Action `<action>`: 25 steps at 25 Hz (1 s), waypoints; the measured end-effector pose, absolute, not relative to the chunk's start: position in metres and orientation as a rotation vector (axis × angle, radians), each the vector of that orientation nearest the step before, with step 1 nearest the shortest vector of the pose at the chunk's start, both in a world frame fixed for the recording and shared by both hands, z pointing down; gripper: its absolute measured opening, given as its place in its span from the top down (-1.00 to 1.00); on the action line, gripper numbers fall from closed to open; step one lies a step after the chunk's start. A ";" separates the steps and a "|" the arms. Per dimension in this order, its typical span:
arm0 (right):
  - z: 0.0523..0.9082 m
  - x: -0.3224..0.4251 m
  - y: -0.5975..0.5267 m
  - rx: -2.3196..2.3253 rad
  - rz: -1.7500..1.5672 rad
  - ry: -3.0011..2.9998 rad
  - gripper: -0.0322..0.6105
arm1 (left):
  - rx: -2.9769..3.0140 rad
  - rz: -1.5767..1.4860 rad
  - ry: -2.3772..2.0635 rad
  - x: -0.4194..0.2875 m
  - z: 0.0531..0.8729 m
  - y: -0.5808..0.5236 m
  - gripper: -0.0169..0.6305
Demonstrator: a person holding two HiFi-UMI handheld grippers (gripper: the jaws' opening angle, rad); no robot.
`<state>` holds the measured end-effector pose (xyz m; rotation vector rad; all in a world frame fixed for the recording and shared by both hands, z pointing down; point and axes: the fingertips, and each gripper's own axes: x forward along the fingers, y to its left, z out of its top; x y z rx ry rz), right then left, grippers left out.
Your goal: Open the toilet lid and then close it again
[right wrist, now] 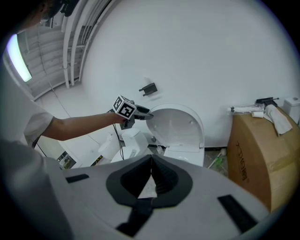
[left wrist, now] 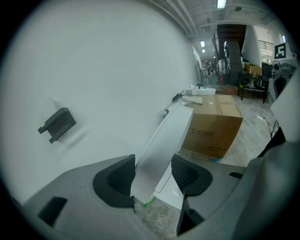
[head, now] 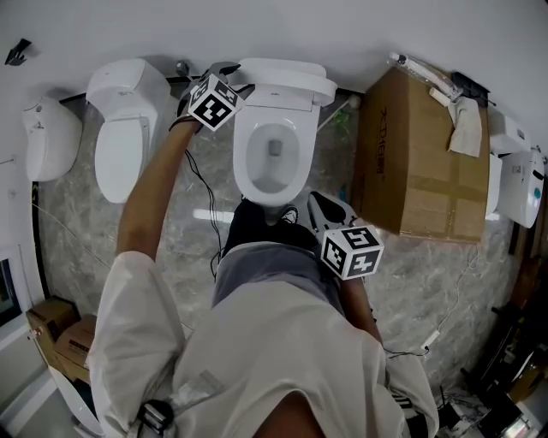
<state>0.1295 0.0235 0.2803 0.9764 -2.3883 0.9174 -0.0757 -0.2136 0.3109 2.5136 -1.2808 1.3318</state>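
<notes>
We are looking down on a white wall (head: 282, 26) running across the top of the head view, with grey marbled floor (head: 175, 231) below it; our own torso and light shirt are covering most of the lower frame and hiding the floor there. A cardboard box (head: 419, 162) is standing at the upper right, just beside the toilet (head: 272, 158). The items lying on its top are too small to identify, and its far side is cut off.

The toilet is sitting at upper centre, bowl open, and our dark clothing is hiding its front rim. A second toilet (head: 124, 128) is standing to its left with the lid down.

The toilet lid (head: 287, 81) is standing raised against the wall. From the head view we are seeing it almost edge-on, so its inner face is showing only in the right gripper view.

The left hand-held gripper (left wrist: 153, 176) is reaching to the upper left edge of the lid, and its pads are closing on that edge, one on each face. The gripper's body is cutting off the lid's lower part in its own view.

The right hand-held gripper (right wrist: 151, 176) is hanging low at centre right of the head view, well apart from the toilet, with its jaws pressed together on nothing. A small black bracket (left wrist: 57, 124) is sticking out of the wall at the left.
</notes>
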 end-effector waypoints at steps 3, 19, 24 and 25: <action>0.282 0.138 0.031 0.963 0.907 -2.391 0.87 | 2.501 1.371 -1.287 -0.072 0.316 -0.200 0.28; 0.282 0.148 0.043 0.897 0.826 -2.434 0.87 | 2.456 1.500 -1.318 -0.066 0.341 -0.143 0.27; 0.288 0.151 0.039 0.871 0.825 -2.419 0.87 | 2.464 1.494 -1.339 -0.063 0.348 -0.132 0.26; 0.289 0.150 0.039 0.865 0.826 -2.416 0.87 | 2.465 1.493 -1.343 -0.063 0.349 -0.129 0.26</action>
